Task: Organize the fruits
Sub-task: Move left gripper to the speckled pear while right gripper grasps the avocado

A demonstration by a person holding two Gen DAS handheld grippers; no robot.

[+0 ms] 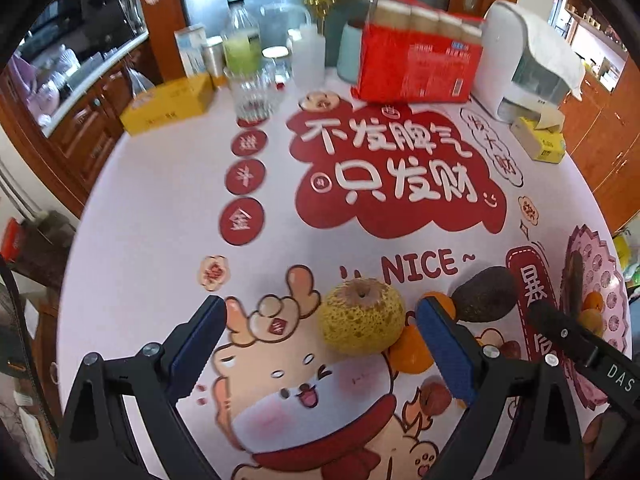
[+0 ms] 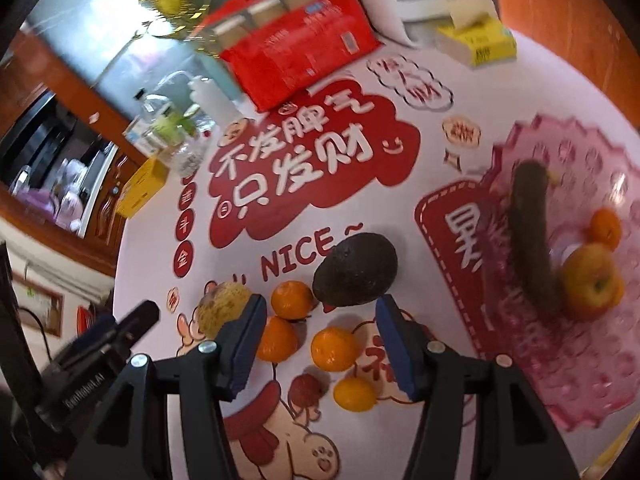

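Observation:
A rough yellow pear lies on the printed tablecloth, just ahead of my open, empty left gripper and nearer its right finger. Beside it lie a dark avocado and an orange mandarin. In the right wrist view my open, empty right gripper hovers over several mandarins, with the avocado just beyond its fingertips and a small red lychee below. The pink fruit tray at the right holds a dark long fruit, an apple and a mandarin.
At the table's far side stand a red carton, a white dispenser, a yellow tissue box, a yellow box, glass jars and bottles. Wooden cabinets surround the table. The other gripper shows at the right.

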